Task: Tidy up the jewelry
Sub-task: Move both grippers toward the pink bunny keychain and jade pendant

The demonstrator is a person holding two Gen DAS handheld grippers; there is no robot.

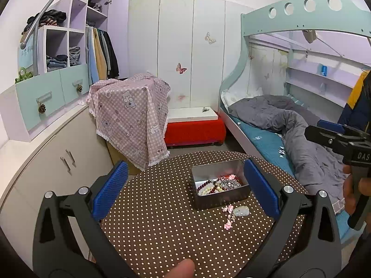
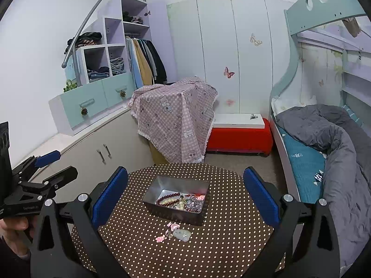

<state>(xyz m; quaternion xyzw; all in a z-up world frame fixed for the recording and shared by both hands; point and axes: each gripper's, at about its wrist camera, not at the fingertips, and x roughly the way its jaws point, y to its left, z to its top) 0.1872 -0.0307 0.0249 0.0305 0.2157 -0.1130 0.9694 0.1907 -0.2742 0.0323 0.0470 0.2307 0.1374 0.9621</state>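
Note:
A metal tin [image 1: 201,199] [image 2: 153,188] stands on a small brown dotted table [image 1: 157,220] [image 2: 222,243]. It holds several bead bracelets [image 1: 212,186] [image 2: 171,200]. A pink charm piece with a pale stone [image 1: 241,211] [image 2: 182,234] lies on the table just in front of the tin. My left gripper [image 1: 185,190] is open and empty, above the table's near side. My right gripper [image 2: 185,192] is open and empty, also above the near side. The right gripper shows at the left wrist view's right edge [image 1: 334,134]; the left one at the right wrist view's left edge [image 2: 49,164].
A bunk bed with a grey duvet [image 1: 289,125] [image 2: 336,136] stands right of the table. A pink checked cloth [image 1: 132,115] [image 2: 176,113] covers a box behind it. A red bench [image 1: 194,132] and a low cabinet [image 1: 46,157] lie beyond.

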